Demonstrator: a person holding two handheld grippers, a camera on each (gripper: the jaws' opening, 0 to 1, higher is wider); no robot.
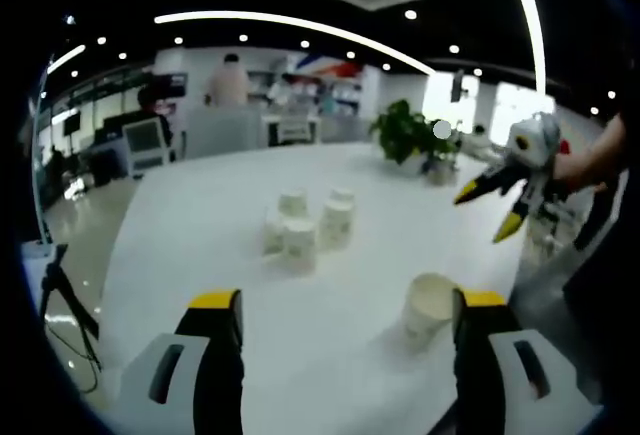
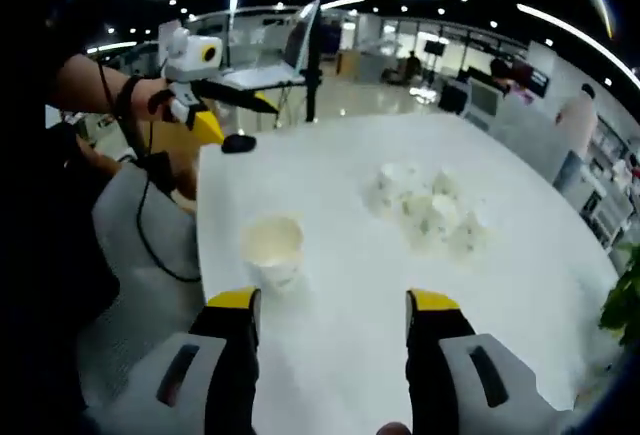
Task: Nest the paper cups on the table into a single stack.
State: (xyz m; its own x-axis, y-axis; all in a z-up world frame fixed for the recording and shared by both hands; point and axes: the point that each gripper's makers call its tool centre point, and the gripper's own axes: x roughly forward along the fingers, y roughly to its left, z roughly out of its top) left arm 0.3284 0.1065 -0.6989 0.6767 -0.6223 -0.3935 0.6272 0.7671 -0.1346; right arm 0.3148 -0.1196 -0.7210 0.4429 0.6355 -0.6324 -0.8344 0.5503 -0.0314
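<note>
On a white round table (image 1: 200, 245), a cluster of small white paper cups (image 1: 305, 227) stands mid-table, one lone open white paper cup (image 2: 273, 246) sits near the edge, and the left gripper (image 1: 345, 320) and right gripper (image 2: 335, 320) hover above, jaws wide, empty.

Four paper cups (image 1: 305, 227) standing clustered mid-counter, one single cup (image 1: 429, 304) sitting apart near the edge, two tongs hovering, one potted plant (image 1: 408, 133) resting beyond.
</note>
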